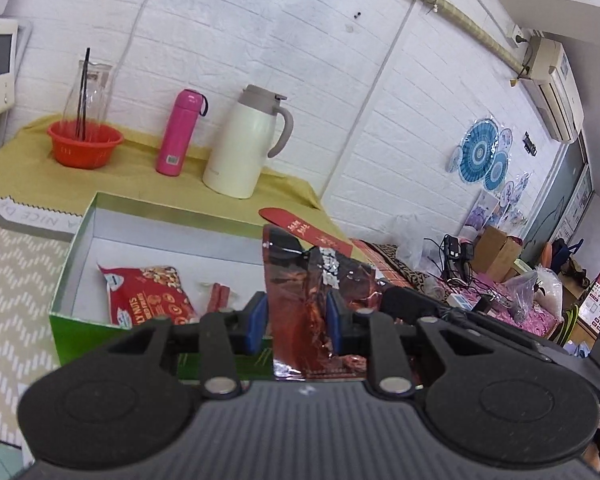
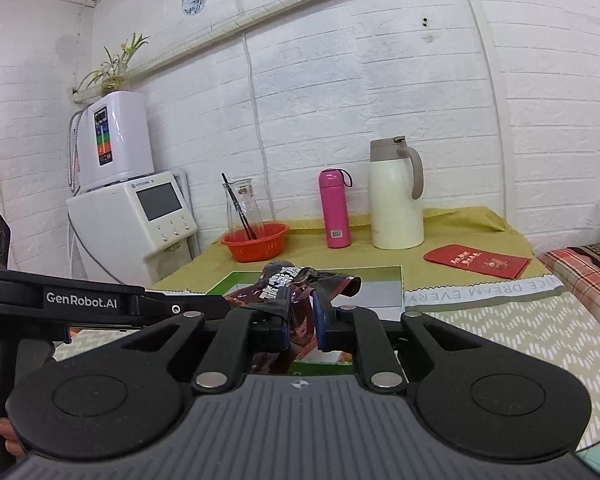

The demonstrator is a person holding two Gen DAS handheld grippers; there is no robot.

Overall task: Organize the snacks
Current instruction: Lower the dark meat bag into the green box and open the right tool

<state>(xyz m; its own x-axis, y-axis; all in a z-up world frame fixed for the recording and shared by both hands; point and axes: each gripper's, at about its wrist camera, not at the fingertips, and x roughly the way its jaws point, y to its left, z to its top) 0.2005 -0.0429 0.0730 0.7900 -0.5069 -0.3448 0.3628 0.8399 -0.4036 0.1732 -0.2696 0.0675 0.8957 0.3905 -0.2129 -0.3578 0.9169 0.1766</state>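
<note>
Glossy foil snack pouch (image 1: 320, 296); matt cardboard box (image 1: 76, 264).

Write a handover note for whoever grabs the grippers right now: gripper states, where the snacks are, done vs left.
Left gripper: shut on a dark red foil snack packet, held upright at the near right corner of the green box.
Right gripper: shut on a dark foil packet, crumpled between the pads, in front of the box. Whether both grippers hold one and the same packet, I cannot tell.
Done: a red nuts bag and a small red snack lie inside the box.
Left: get the held packet(s) into the box and release.
The red envelope lies on the yellow cloth, untouched.
</note>
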